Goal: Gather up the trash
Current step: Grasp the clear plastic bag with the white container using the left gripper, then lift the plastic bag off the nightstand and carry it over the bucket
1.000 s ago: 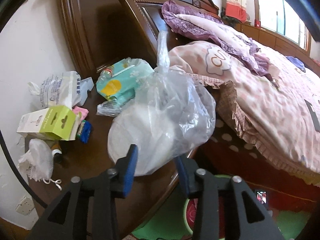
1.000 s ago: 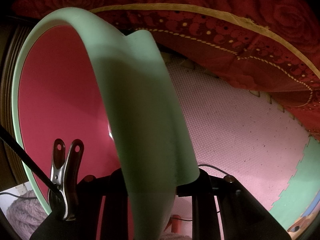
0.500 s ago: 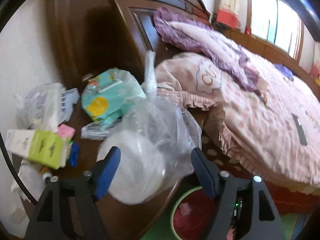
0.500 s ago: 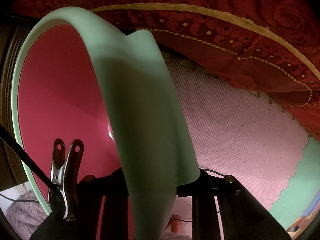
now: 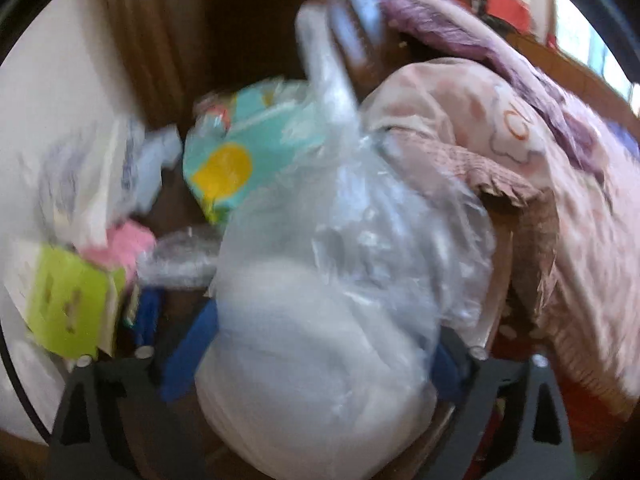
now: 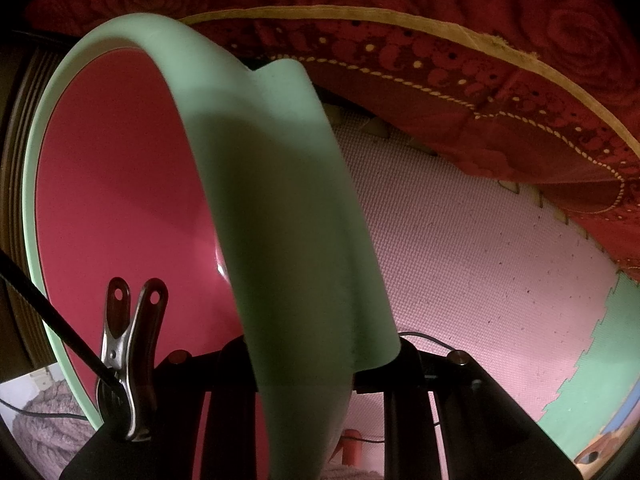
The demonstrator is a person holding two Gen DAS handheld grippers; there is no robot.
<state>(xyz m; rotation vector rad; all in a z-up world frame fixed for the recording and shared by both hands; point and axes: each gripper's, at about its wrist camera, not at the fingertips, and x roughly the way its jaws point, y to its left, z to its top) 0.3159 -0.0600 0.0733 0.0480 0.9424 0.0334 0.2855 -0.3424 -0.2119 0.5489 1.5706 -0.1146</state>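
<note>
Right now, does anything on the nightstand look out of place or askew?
Yes: the clear plastic bag bulges over the nightstand's front edge, amid jumbled packets. The left gripper, jaws just opened wide, straddles it.

pink quilt (image 5: 560, 184), purple pillow (image 5: 436, 20), metal clip (image 6: 130, 364)

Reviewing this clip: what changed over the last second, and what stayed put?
The left gripper closed in on the clear plastic bag on the wooden nightstand, its jaws just opening wide, so the bag now sits between them, not visibly pinched. The right gripper stayed still, clamped on the green rim of the bin.
</note>
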